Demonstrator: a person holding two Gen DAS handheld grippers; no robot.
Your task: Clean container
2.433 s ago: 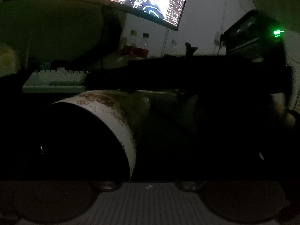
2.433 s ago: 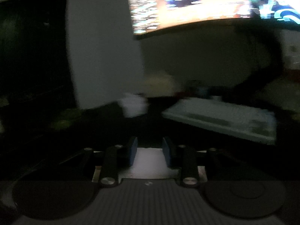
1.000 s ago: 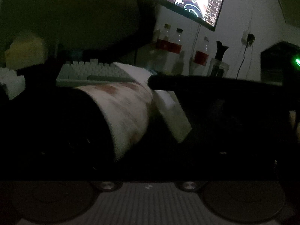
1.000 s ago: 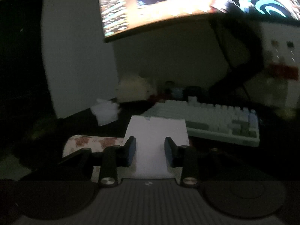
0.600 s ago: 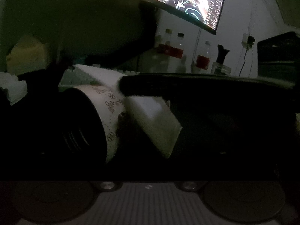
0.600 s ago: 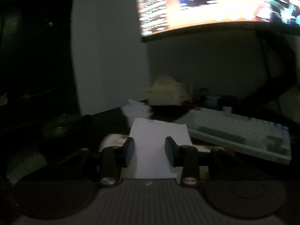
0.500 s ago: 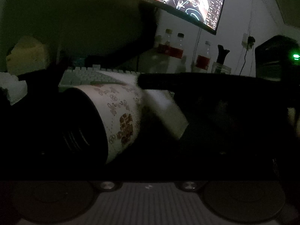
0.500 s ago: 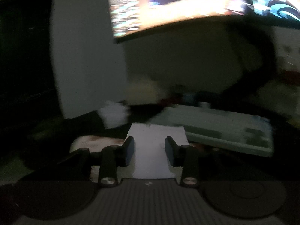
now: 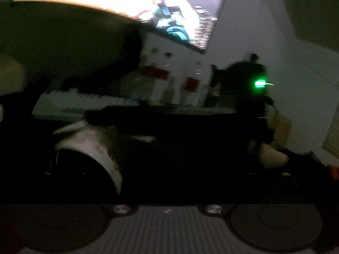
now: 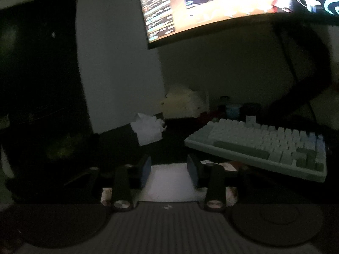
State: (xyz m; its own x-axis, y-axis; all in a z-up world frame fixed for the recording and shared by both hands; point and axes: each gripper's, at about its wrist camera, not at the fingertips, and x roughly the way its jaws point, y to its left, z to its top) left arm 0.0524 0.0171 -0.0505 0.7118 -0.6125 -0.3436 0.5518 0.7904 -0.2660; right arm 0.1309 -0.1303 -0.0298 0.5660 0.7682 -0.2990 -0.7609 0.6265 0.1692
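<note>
Moved: since half a second ago the white tissue (image 10: 169, 180) sits lower and shorter between the right gripper's pads, and the cup's printed side has turned mostly out of the left view.
Cup: one white cup (image 9: 95, 148) with reddish-brown print, blurred, its dark mouth facing the lower left of the left wrist frame.
Position: cup at left centre of the left view; in the right view only patterned slivers show low in the frame behind the fingers.
Axis: cup lies roughly on its side, long axis running from the lower left mouth toward frame centre.
Left gripper: fingers lost in darkness; cannot tell how the jaws stand, though the cup fills the space just ahead.
Right gripper (image 10: 169, 170): two blue-padded fingers (image 10: 146, 169) closed narrowly on the tissue; it crosses the left view as a dark bar above the cup.
Count: one keyboard (image 10: 260, 146), one lit monitor (image 10: 222, 2), three red-labelled bottles (image 9: 156, 78), one crumpled paper (image 10: 148, 131).
Light: one green lamp (image 9: 260, 83) glows at right of the left view.
</note>
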